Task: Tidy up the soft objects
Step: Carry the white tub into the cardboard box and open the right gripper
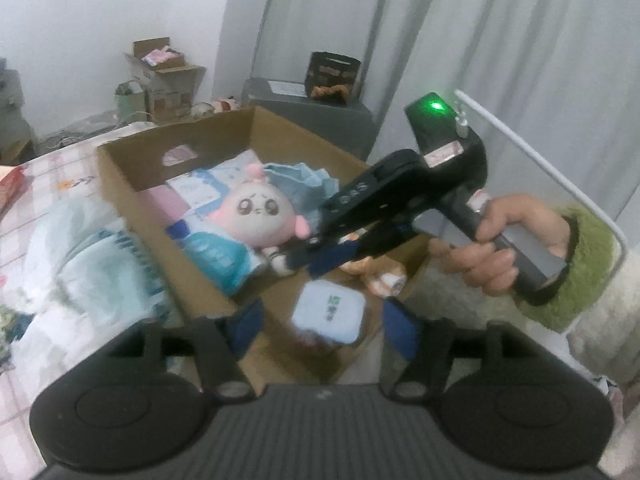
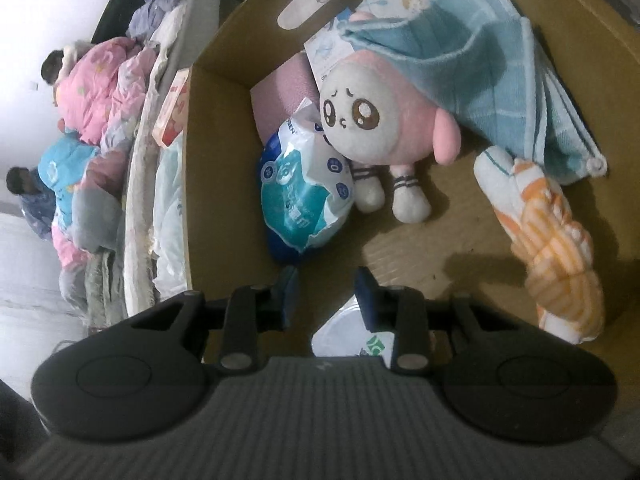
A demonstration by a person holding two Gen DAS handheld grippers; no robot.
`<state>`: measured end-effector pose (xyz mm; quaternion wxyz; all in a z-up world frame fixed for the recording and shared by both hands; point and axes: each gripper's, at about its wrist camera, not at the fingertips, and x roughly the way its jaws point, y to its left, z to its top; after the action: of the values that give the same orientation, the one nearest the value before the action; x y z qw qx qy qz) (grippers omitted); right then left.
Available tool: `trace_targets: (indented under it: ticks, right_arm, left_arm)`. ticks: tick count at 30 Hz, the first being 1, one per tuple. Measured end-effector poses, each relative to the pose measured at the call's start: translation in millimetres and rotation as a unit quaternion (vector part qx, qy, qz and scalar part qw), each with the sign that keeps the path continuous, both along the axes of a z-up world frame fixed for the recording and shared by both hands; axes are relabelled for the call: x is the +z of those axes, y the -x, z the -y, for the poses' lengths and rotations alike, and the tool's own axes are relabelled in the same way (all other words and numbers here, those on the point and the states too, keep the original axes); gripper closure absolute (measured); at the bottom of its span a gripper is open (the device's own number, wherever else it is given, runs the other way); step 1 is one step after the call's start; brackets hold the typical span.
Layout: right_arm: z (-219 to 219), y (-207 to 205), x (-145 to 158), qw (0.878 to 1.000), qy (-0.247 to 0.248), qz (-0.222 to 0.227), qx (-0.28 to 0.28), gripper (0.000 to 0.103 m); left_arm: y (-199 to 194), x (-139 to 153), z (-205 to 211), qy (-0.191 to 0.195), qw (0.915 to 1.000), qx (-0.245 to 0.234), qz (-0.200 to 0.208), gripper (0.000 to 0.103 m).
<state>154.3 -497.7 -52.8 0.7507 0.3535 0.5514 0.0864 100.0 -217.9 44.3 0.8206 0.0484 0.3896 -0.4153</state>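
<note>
A cardboard box [image 1: 120, 172] [image 2: 224, 40] holds soft things: a pink and white plush doll [image 1: 256, 212] [image 2: 368, 120], a blue towel [image 1: 304, 176] [image 2: 492, 60], a blue and white plastic pack [image 1: 216, 256] [image 2: 304, 196], an orange striped cloth [image 2: 552, 240] and a small pale blue tissue pack [image 1: 328, 316] [image 2: 352, 340]. My left gripper [image 1: 320, 320] is open above the box's near corner, over the tissue pack. My right gripper [image 2: 326, 296] [image 1: 308, 256] is open and empty inside the box, just below the doll's feet.
The box stands on a bed with a checked sheet [image 1: 60, 184]. A pale plastic package [image 1: 100, 272] lies left of the box. Piled bedding [image 2: 100, 92] lies beyond the box's left wall. A red box [image 2: 172, 112] lies by that wall. Curtains [image 1: 520, 60] hang behind.
</note>
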Motion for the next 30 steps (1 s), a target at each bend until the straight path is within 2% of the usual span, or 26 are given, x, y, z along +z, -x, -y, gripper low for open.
trace_targets:
  ticks: [5,12,15,18,23,30]
  right_arm:
    - [9.2,4.3,5.7,1.0,0.028,0.0,0.004,0.063]
    - [0.8,3.0,-7.8,0.994,0.079,-0.037,0.065,0.062]
    - [-6.4,1.9,-14.6,0.993,0.059,-0.049,0.087,0.062]
    - [-14.9,1.1,-12.4,0.993,0.065,-0.044,0.09,0.062]
    - [-21.5,2.6,-16.6,0.997,0.045,-0.04,0.054,0.064]
    - [-33.9,7.2,-29.0,1.0,-0.009,-0.028,0.001,0.065]
  left_arm:
    - [5.2,4.3,-39.2,0.017,0.9991,0.039,0.0,0.026]
    - [7.9,-6.5,-79.6,0.02,0.995,0.097,-0.016,0.026]
    - [7.6,-11.6,-88.9,0.031,0.9927,0.113,-0.029,0.026]
    - [7.3,-16.2,-91.7,0.037,0.9916,0.12,-0.032,0.026]
    - [10.7,-22.4,-92.7,0.023,0.9919,0.123,-0.021,0.026]
    - [9.7,-36.8,-106.9,0.019,0.9884,0.146,-0.039,0.026]
